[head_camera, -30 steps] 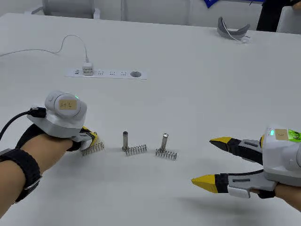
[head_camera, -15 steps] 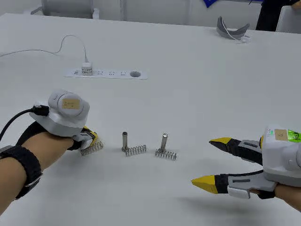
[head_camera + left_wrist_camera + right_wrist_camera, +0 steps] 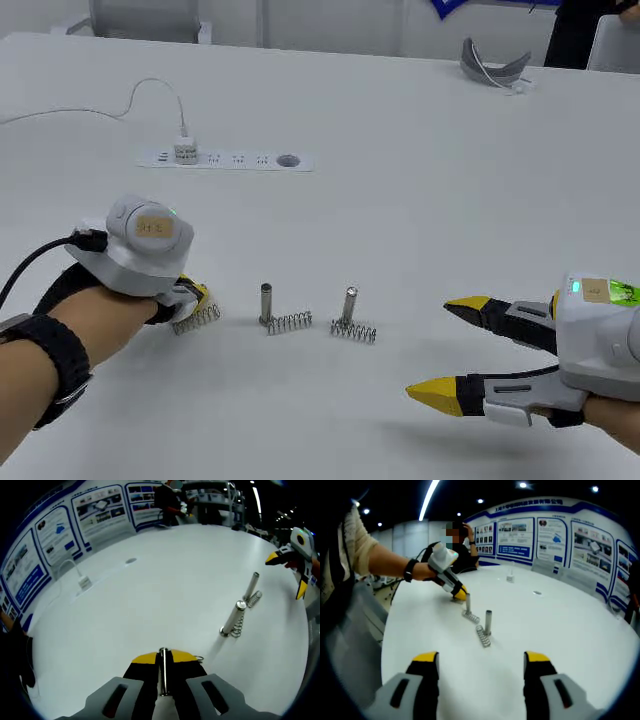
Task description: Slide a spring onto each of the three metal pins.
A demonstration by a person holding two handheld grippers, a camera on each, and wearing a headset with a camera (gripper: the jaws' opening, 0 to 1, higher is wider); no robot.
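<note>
Two metal pins (image 3: 266,301) (image 3: 349,303) stand upright on the white table (image 3: 420,200), each with a spring (image 3: 290,321) (image 3: 353,329) lying at its foot. My left gripper (image 3: 196,296) rests at the left, shut on a third pin (image 3: 162,672) held lengthwise between its yellow tips. A third spring (image 3: 197,318) lies right beside those tips. My right gripper (image 3: 430,347) hovers open at the right, nothing between its fingers. The right gripper view has both pins (image 3: 488,622) (image 3: 467,602) ahead of its gripper (image 3: 481,659), with the left gripper (image 3: 458,594) beyond them.
A white power strip (image 3: 225,158) with a plugged-in charger and cable lies at the back left. A grey curved object (image 3: 492,62) sits at the far right edge. Chairs stand behind the table.
The left gripper's housing has shifted slightly right and down. The pins, the springs and the right gripper have kept their places.
</note>
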